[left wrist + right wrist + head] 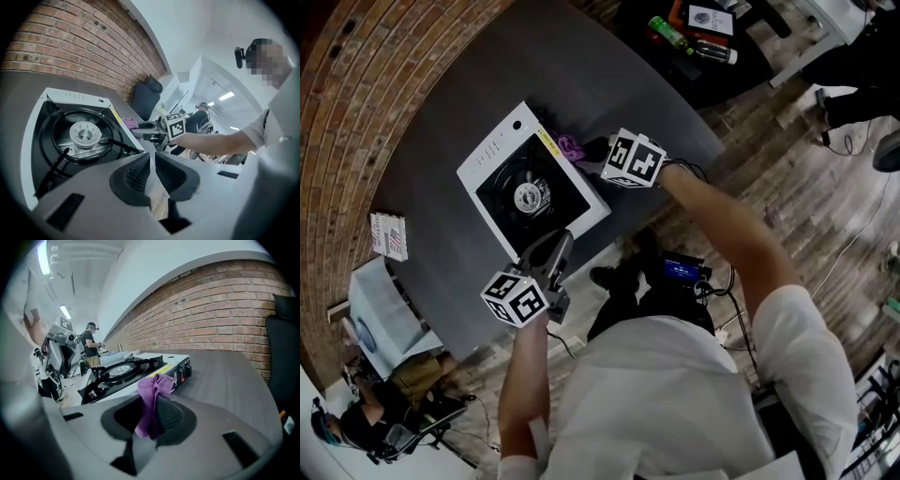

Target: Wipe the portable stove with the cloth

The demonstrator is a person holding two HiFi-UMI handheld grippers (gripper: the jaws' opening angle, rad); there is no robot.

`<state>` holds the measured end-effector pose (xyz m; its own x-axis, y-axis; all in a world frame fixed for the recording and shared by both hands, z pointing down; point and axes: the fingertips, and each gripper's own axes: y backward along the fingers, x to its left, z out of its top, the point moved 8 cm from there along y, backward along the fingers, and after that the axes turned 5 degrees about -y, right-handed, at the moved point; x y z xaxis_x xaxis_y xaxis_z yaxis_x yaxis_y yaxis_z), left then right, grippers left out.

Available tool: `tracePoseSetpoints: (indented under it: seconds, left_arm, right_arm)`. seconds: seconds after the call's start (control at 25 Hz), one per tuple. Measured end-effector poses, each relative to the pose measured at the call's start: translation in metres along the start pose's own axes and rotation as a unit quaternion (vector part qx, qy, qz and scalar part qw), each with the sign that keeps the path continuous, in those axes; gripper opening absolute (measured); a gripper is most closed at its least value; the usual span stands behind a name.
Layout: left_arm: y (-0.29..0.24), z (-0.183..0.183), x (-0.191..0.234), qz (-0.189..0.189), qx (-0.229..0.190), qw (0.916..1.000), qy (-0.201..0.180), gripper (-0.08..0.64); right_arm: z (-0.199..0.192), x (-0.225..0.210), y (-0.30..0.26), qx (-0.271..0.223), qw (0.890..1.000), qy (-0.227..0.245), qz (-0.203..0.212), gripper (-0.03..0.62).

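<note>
The portable stove [502, 155] is white with a black top and a round burner [529, 197], and it sits on a dark grey table [469, 84]. My right gripper [583, 150] is at the stove's knob side, shut on a purple cloth [570, 146]. In the right gripper view the cloth [154, 386] sticks up from between the jaws, just short of the stove [140, 365]. My left gripper [561, 247] hovers at the stove's near corner, jaws closed together with nothing between them. In the left gripper view the burner [85, 135] lies just ahead.
A small printed box [389, 235] lies near the table's left edge. Bottles [677, 36] and other items lie on another surface at the top. A brick wall [79, 51] runs behind the table, with a black chair [146, 93] beside it. A person [92, 347] stands far off.
</note>
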<state>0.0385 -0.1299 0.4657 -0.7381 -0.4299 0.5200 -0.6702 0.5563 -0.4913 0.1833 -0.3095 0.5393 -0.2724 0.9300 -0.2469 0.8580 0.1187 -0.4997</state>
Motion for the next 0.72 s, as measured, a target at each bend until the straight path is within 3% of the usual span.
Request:
tracePoseSetpoints:
  seconds: [0.72]
  left_arm:
    - [-0.007,-0.025,-0.013,-0.022,-0.005,0.9997,0.013,0.041]
  right_arm:
    - [-0.025,0.030,0.021,0.011,1.000,0.006,0.028,0.086]
